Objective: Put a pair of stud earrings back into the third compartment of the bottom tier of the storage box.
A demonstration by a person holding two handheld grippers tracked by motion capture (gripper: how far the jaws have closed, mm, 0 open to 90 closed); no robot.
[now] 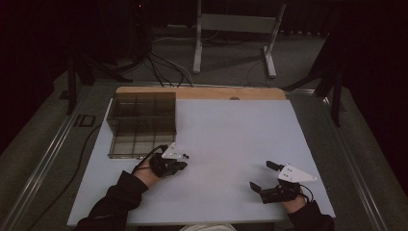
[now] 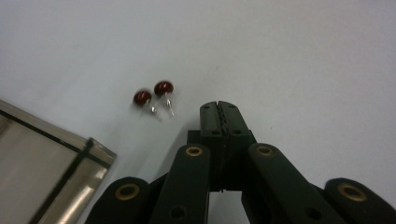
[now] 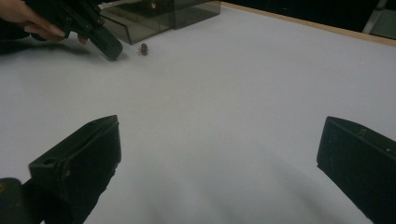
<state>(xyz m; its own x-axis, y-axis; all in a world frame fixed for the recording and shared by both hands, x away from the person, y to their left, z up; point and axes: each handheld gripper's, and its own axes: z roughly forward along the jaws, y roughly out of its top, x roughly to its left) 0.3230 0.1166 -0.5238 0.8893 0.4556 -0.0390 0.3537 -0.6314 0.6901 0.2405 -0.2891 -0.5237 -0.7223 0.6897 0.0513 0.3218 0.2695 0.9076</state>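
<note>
Smoked plastic, the divided organizer box stands just left of the left gripper, probably ready to receive small things. This gripper is clenched on nothing, its jaws pressed together. The 2 dark red earrings lie on the white table just ahead of it, slightly left, untouched. Well apart to the right, the right gripper waits released, jaws wide.
</note>
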